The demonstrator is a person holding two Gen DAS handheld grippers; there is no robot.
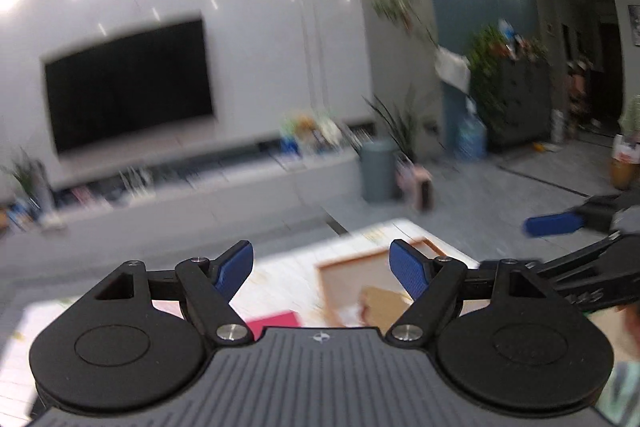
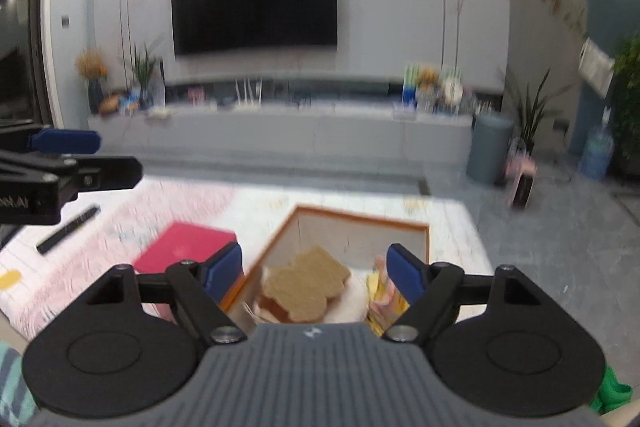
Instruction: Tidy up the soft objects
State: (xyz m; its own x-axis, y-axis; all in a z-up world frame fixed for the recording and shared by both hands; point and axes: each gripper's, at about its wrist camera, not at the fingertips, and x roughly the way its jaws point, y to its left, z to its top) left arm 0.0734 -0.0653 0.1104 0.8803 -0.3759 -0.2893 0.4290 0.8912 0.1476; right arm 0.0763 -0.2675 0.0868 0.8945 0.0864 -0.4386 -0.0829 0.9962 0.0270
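Note:
An open storage box with an orange rim stands on a low table with a pale patterned cover. Inside it lie a tan bear-shaped soft toy and a yellow and pink soft item. My right gripper is open and empty, held above the box's near side. My left gripper is open and empty, raised above the table; the box shows blurred beyond its fingers. The right gripper's blue pad shows at the right of the left wrist view.
A pink flat box lies left of the storage box, a black remote further left. Something green is at the lower right. Beyond the table are a TV, a long grey cabinet, a grey bin and plants.

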